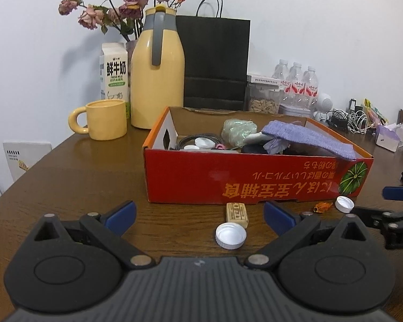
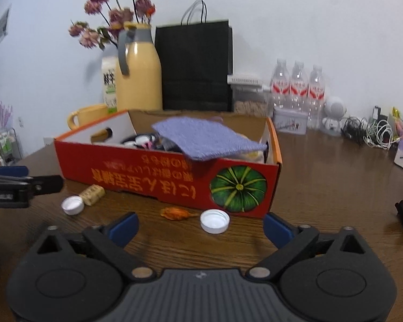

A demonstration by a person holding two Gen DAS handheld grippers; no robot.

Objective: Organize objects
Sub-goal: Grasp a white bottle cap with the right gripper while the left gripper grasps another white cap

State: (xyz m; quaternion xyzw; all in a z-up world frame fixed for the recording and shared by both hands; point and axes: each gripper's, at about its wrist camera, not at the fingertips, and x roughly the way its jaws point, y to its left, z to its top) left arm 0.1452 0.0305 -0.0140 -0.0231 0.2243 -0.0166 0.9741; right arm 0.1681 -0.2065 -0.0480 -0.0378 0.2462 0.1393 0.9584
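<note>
From the left wrist camera, the left gripper (image 1: 200, 213) hovered low over the dark brown wooden table (image 1: 75, 177), its blue-padded fingers spread wide apart with nothing between them. A white plastic bottle cap (image 1: 231, 235) lay open side up on the table between the fingertips, touching or just beside a small beige rectangular block (image 1: 237, 214) behind it. Beyond them stood the red cardboard box (image 1: 255, 177) printed with orange characters and a green pumpkin, holding a purple knitted cloth (image 1: 311, 138), a pale green crumpled bundle (image 1: 238, 131), coiled black cable and more white caps. Near the box's right corner lay a small orange object (image 1: 322, 207) and a second white cap (image 1: 344, 204). The right gripper (image 1: 389, 214) entered at the right edge. Behind the box stood a yellow ceramic mug (image 1: 104, 119), a yellow thermos jug with grey handle (image 1: 157, 72), a white milk carton (image 1: 113, 72), dried pink roses (image 1: 121, 2) and a black paper bag (image 1: 215, 61).

From the right wrist camera, the right gripper (image 2: 201, 225) also had its fingers wide apart and held nothing. The second white cap (image 2: 215, 220) sat between the fingertips, just in front of the box (image 2: 161, 185), with the orange object (image 2: 176, 212) just left of it. Further left lay the first cap (image 2: 72, 205) against the beige block (image 2: 93, 194), the left gripper (image 2: 27, 183) reaching in near them. The purple cloth (image 2: 205, 138) overhung the box's front wall. Clear water bottles (image 2: 298, 88) stood against the wall.
</note>
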